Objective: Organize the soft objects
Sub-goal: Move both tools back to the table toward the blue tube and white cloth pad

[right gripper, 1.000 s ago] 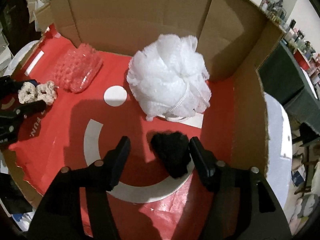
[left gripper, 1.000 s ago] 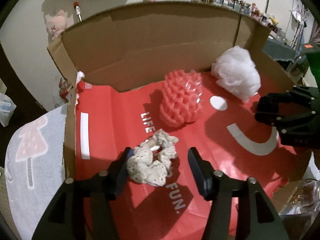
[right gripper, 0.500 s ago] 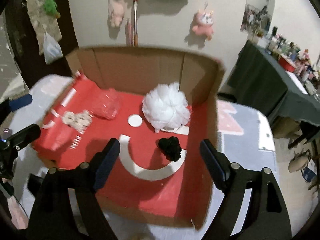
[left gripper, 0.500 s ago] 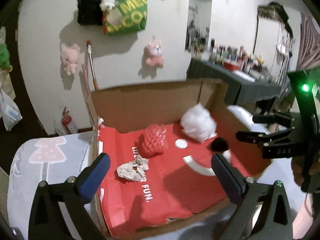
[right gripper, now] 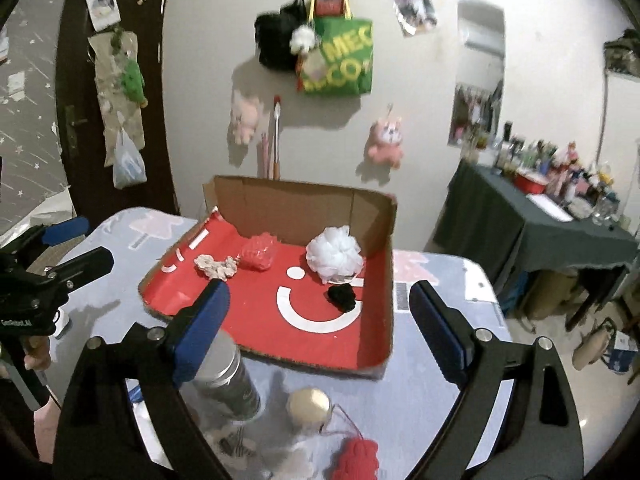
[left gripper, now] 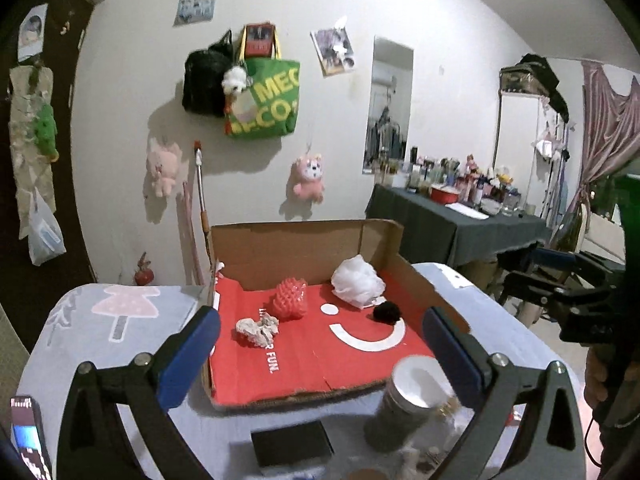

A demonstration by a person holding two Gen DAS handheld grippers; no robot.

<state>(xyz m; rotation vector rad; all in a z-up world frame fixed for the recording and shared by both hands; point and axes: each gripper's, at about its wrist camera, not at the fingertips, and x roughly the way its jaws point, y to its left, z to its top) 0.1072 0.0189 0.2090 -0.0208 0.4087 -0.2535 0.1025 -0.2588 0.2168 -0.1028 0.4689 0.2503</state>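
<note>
Scrunchie point(left gripper: 257, 330), foam net point(left gripper: 291, 299), pouf point(left gripper: 357, 280) and black puff point(left gripper: 386, 312) lie boxed beyond both released grippers point(left gripper: 320, 348) point(right gripper: 318, 322); nearer, the canister point(right gripper: 228, 376) beneath the fingers risks toppling if either dips.

Both fisheye views are dim and bow strongly toward a black circular rim. Light falls from above and in front of the wall point(left gripper: 132, 92), throwing soft shadows down-left of the green bag point(left gripper: 264, 98) and pink plush point(left gripper: 309, 176). Below the cardboard box point(left gripper: 304, 244), the silver canister point(right gripper: 230, 380) is motion-blurred. Right of the box, the cluttered side table point(right gripper: 560, 216) smears; a green glow tints the left view's far right edge.
</note>
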